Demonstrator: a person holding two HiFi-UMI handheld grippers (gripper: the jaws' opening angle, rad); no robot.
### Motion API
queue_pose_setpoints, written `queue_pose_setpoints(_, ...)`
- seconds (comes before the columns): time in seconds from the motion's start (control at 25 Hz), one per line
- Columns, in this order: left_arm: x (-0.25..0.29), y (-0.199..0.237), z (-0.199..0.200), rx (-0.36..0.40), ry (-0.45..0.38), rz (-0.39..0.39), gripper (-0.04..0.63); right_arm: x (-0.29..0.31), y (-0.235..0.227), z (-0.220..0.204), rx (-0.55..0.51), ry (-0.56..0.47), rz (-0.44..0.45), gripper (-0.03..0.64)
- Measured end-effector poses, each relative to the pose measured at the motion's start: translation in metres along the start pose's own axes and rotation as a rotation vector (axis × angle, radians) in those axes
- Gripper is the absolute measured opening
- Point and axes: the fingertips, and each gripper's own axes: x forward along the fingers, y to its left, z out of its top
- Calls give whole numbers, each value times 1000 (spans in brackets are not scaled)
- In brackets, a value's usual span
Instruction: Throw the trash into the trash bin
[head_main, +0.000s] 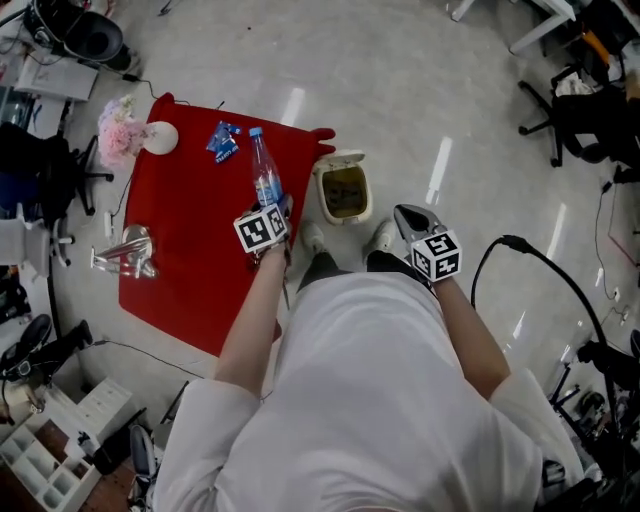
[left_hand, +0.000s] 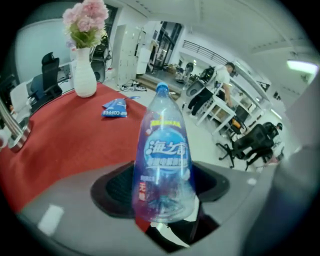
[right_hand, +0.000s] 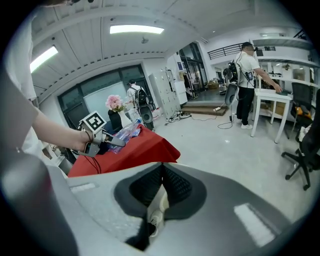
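**A:** What does the left gripper (head_main: 278, 209) have?

**B:** It is closed on a clear plastic bottle (left_hand: 162, 150) with a blue cap. The jaws stand quite wide and press the lower part of the bottle from both sides. The neck points away from the gripper, above the red bench (head_main: 185, 250).

**A:** And the right gripper (right_hand: 161, 175)?

**B:** Its jaws are together at the tips, with nothing between them. It hangs over the floor, on the other side of the person's body.

**A:** Where is the trash bin (head_main: 324, 196)?

**B:** On the floor beside the corner of the bench. It is between the two grippers and a little ahead of them, nearer to the left one. Its lid is up.

**A:** What else is on the bench?

**B:** Beyond the left gripper lies a blue packet (head_main: 222, 141). Further away stands a white vase (head_main: 161, 137) with pink flowers (head_main: 118, 130).
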Motion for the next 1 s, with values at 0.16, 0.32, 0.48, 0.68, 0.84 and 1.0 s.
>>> queue_pose_setpoints(0.16, 5, -35, -9, 85, 21, -28, 345, -11, -11, -8, 9, 5, -1, 2)
queue_pose_setpoints(0.32, 15, -69, -20, 210, 40, -78, 345, -18, -22, -14, 26, 6, -8, 2)
queue_pose_setpoints(0.48, 27, -92, -35, 290, 66, -116, 345, -21, -31, -23, 40, 16, -10, 2)
queue_pose_setpoints(0.68, 43, -113, -64, 349, 131, -169, 345, -25, -39, -42, 56, 51, -4, 2)
queue_pose_setpoints(0.84, 60, -121, -91, 355, 196, -196, 345, -23, -45, -54, 73, 76, -1, 2)
queue_pose_setpoints(1.0, 83, -118, -116, 341, 256, -196, 345, -15, -53, -65, 95, 92, -2, 2)
